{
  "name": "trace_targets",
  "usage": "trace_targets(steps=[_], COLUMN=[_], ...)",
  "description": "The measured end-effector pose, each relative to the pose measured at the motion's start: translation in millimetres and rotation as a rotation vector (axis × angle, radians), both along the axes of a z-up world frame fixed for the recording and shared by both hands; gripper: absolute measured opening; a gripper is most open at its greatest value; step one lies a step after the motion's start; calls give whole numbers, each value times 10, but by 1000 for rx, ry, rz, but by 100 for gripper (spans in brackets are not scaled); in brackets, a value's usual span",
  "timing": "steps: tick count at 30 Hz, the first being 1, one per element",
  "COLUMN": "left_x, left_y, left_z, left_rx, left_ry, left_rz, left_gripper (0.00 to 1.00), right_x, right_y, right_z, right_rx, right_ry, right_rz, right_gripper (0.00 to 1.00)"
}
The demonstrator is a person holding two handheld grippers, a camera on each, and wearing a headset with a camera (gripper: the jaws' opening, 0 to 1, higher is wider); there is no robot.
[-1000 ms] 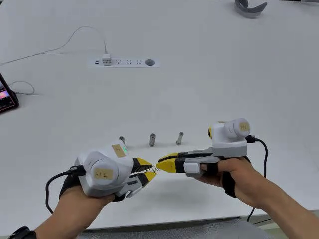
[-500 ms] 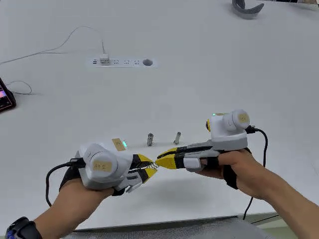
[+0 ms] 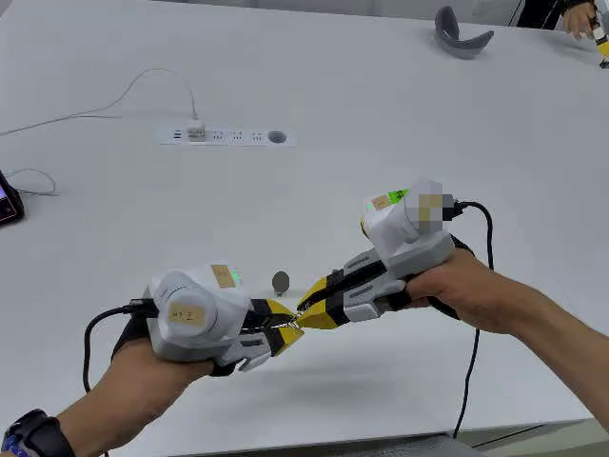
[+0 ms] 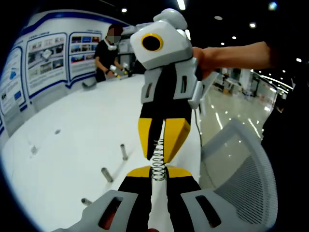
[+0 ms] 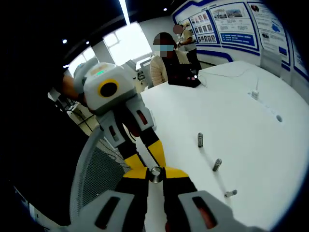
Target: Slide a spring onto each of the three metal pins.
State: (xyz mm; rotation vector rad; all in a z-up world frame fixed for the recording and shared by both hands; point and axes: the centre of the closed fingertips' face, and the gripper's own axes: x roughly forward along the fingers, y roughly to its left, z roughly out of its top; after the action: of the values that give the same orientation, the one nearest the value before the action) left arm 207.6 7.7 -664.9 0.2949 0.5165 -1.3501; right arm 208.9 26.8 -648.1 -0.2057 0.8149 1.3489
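Note:
A small metal spring (image 3: pixel 295 324) hangs above the table's front, held between the two grippers. My left gripper (image 3: pixel 285 330) comes in from the lower left and is shut on one end of the spring (image 4: pixel 158 162). My right gripper (image 3: pixel 310 315) slants down from the upper right and is shut on the other end, which appears as a ring (image 5: pixel 154 174) between its yellow tips. Three metal pins (image 4: pixel 124 151) (image 4: pixel 106 174) (image 4: pixel 86 201) stand in a row on the white table; they also appear in the right gripper view (image 5: pixel 200 139). One pin (image 3: pixel 281 282) peeks out behind the jaws.
A white power strip (image 3: pixel 226 136) with a plug and cable lies mid-table. A phone (image 3: pixel 8 202) sits at the left edge, a grey curved object (image 3: pixel 461 29) at the far right. The table's front edge runs just below my hands. A mesh chair back (image 4: pixel 241 164) stands close.
My right gripper has risen and tilted, so its jaws now slant down-left onto the spring. The left gripper has stayed nearly still. Two pins are now hidden behind the grippers.

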Motion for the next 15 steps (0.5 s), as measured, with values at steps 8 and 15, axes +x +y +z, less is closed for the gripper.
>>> trace_targets(steps=[8, 15], left_x=[-26, -66], left_y=[-4, -18], left_z=[26, 56], left_rx=[3, -1], left_ry=[-6, -6], left_rz=[-20, -50], left_gripper=[10, 10], right_x=[-62, -100], right_y=[-7, -17], right_z=[-50, -24], right_rx=[-48, -43], right_ry=[-43, -34], right_rz=[99, 125], right_gripper=[13, 13])
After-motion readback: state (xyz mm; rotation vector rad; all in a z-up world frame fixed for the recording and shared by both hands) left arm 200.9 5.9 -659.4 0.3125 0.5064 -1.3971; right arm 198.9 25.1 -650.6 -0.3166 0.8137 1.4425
